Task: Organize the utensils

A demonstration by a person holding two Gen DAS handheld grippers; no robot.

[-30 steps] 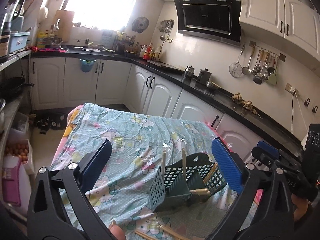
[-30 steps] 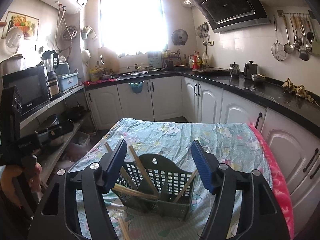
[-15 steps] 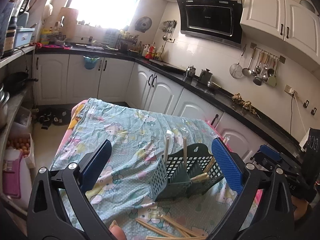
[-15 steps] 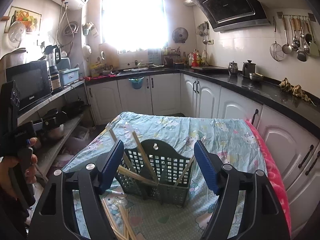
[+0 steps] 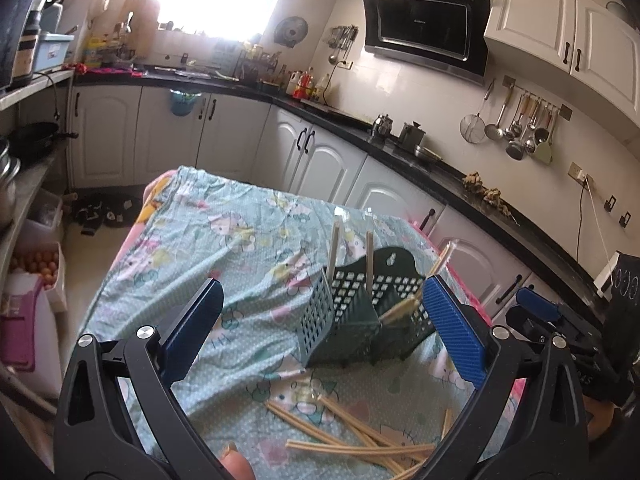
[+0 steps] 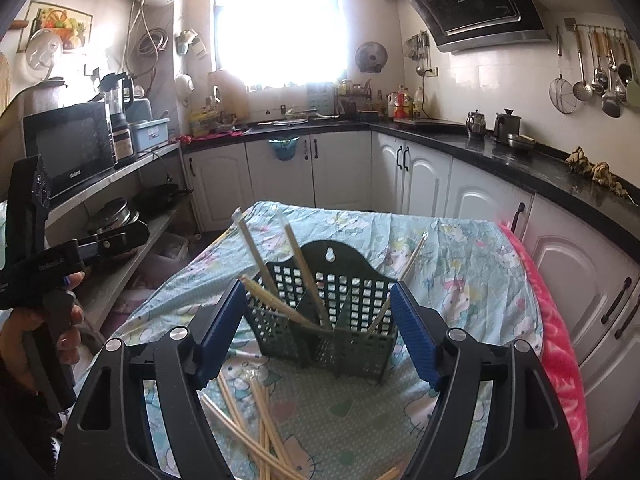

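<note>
A dark green slotted basket (image 5: 352,320) (image 6: 332,336) stands on the cartoon-print tablecloth (image 5: 240,240). Several wooden chopsticks (image 6: 256,256) lean upright in it. More loose chopsticks (image 5: 360,436) (image 6: 260,412) lie in a heap on the cloth in front of the basket. My left gripper (image 5: 320,284) hovers above that heap, open, with nothing between its blue pads. My right gripper (image 6: 318,285) hangs just short of the basket, its jaws wide and empty. Each gripper also shows at the edge of the other's view.
A pink blanket edge (image 6: 560,340) runs down the table's right side. White cabinets under a black counter (image 6: 500,152) wrap the back and right. A shelf with a microwave (image 6: 68,148) and pans stands at the left. A hand (image 6: 24,340) grips the left tool.
Both grippers have drawn back and sunk a little, so the basket looks farther off and the loose chopsticks have come into view. The right jaws have widened slightly.
</note>
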